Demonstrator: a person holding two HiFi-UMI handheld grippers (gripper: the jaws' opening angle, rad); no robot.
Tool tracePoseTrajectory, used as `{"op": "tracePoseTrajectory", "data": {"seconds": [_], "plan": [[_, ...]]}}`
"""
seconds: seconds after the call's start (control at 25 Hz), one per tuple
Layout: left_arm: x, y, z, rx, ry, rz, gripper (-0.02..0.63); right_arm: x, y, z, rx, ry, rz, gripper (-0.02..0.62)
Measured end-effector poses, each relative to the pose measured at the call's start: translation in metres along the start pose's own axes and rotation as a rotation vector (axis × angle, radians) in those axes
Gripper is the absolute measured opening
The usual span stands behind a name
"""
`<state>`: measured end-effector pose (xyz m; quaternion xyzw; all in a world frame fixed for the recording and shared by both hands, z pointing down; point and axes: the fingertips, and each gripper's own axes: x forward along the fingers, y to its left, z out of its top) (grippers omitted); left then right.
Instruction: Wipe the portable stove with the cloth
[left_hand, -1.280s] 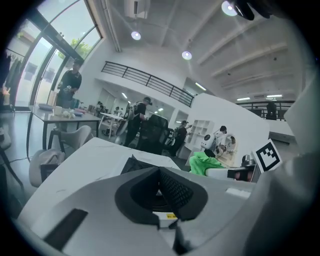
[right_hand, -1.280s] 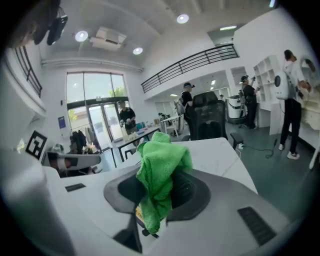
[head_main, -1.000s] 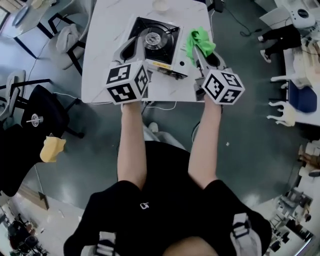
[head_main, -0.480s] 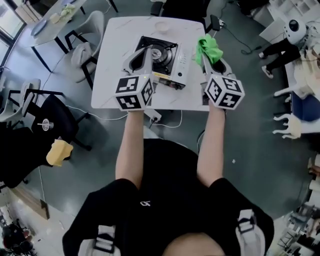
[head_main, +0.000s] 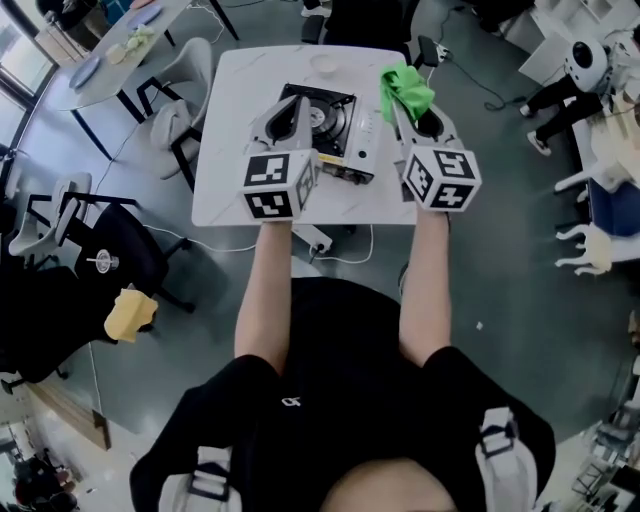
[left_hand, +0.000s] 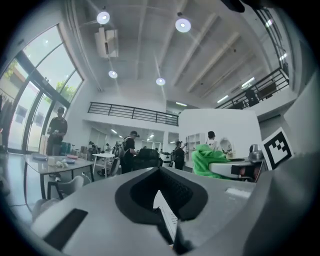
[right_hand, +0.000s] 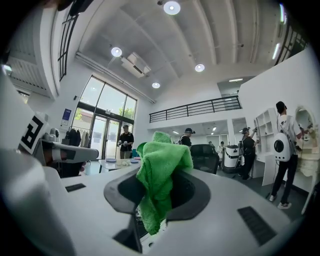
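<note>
The portable stove is silver with a black top and round burner, and it sits on the white table. My left gripper hovers over the stove's left side, shut with nothing between its jaws; in the left gripper view the left gripper points level across the room. My right gripper is to the right of the stove, shut on the green cloth. In the right gripper view the green cloth hangs bunched from the right gripper. The cloth also shows in the left gripper view.
A small bowl stands at the table's far edge. White chairs stand left of the table, with a black chair and a yellow object nearer. A cable lies on the floor. People stand in the hall.
The table and stove have shrunk and shifted in the head view, so both grippers stand higher above them. The right gripper has kept the cloth; the left has stayed shut.
</note>
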<state>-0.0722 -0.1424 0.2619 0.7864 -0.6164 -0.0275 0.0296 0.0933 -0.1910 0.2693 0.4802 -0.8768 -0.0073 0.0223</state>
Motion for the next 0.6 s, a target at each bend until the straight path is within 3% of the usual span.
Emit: {"op": "tracePoseTrajectory", "data": {"seconds": [0.6], "plan": [[0.0050,-0.0010,-0.0017,-0.029,-0.012,-0.017,-0.005,0.0032,0.0058,0.0005,-0.042,-0.009,0.030,0.095]]}}
